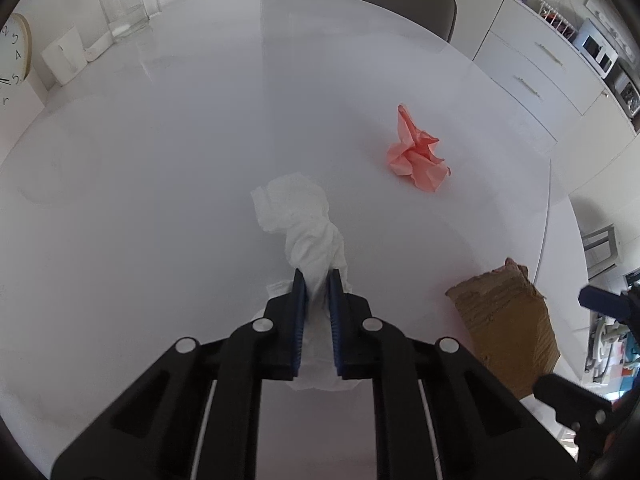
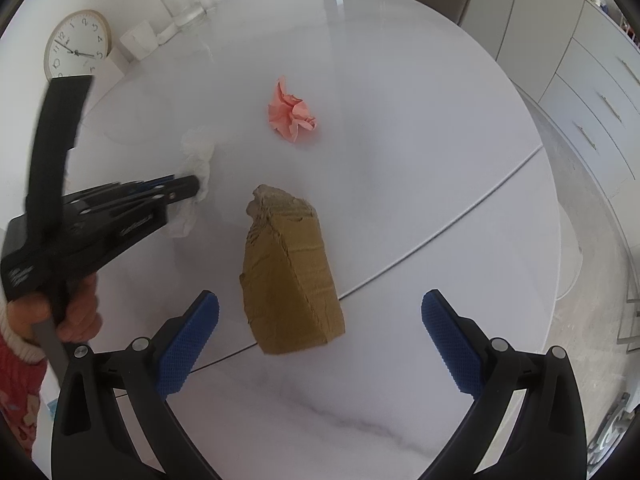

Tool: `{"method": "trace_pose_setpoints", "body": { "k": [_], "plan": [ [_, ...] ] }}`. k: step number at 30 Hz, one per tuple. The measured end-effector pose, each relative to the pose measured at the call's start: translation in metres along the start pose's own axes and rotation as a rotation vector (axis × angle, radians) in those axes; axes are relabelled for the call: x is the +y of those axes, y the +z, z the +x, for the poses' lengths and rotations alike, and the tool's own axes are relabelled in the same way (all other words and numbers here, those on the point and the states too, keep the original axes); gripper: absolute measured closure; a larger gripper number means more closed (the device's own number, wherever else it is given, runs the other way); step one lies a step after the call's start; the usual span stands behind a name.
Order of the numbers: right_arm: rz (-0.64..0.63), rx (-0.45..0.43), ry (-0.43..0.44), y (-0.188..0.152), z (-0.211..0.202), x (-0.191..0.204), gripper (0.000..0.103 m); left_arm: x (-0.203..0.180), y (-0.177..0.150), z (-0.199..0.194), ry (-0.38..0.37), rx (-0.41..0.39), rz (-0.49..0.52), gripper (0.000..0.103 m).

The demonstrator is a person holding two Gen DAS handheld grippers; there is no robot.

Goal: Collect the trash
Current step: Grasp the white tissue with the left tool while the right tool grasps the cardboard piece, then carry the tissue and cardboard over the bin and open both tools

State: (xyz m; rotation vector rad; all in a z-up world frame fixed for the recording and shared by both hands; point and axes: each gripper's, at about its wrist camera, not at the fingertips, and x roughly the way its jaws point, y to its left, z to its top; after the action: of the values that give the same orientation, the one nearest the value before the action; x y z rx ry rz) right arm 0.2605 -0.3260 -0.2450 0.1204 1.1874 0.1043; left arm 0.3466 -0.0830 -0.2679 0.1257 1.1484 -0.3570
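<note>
Only the right wrist view shows the hand point(image 2: 76, 312) behind the left gripper point(image 1: 318, 280), pinching crumpled white tissue point(image 1: 304, 220); the right gripper point(image 2: 320, 312) gapes before torn cardboard point(image 2: 290, 280).

Wall clock point(image 2: 77, 45), round, pale wood rim, white face: black hour numerals readable, among them 12, 1, 2, 3, 4, 5. Left wrist view catches same clock at frame edge, numerals 4 and 5 legible. Small lettering on left gripper point(image 2: 196, 189) body too blurred to read.
</note>
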Motion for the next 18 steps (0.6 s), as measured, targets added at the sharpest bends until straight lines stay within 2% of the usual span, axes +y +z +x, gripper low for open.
{"method": "trace_pose_setpoints", "body": {
  "k": [6, 8, 10, 11, 13, 15, 18],
  "plan": [
    [-0.071, 0.023, -0.011, 0.005, 0.02, 0.011, 0.004, 0.008, -0.013, -0.029, -0.014, -0.027, -0.03, 0.092],
    [-0.09, 0.034, -0.011, 0.004, 0.026, 0.014, 0.015, 0.01, -0.019, -0.041, -0.012, -0.041, -0.041, 0.092],
    [-0.076, 0.064, 0.016, 0.003, 0.031, 0.014, 0.043, 0.01, -0.025, -0.051, -0.009, -0.047, -0.047, 0.092],
    [-0.075, 0.059, 0.014, 0.002, 0.031, 0.014, 0.047, 0.01, -0.028, -0.055, -0.009, -0.047, -0.05, 0.092],
    [-0.076, 0.06, 0.014, 0.001, 0.029, 0.014, 0.064, 0.007, -0.033, -0.064, -0.01, -0.051, -0.054, 0.092],
    [-0.059, 0.063, 0.042, -0.001, 0.025, 0.011, 0.076, 0.003, -0.039, -0.075, -0.01, -0.065, -0.054, 0.092],
    [-0.055, 0.041, 0.044, -0.008, 0.012, 0.008, 0.077, -0.005, -0.046, -0.09, -0.012, -0.077, -0.041, 0.092]
  ]
}}
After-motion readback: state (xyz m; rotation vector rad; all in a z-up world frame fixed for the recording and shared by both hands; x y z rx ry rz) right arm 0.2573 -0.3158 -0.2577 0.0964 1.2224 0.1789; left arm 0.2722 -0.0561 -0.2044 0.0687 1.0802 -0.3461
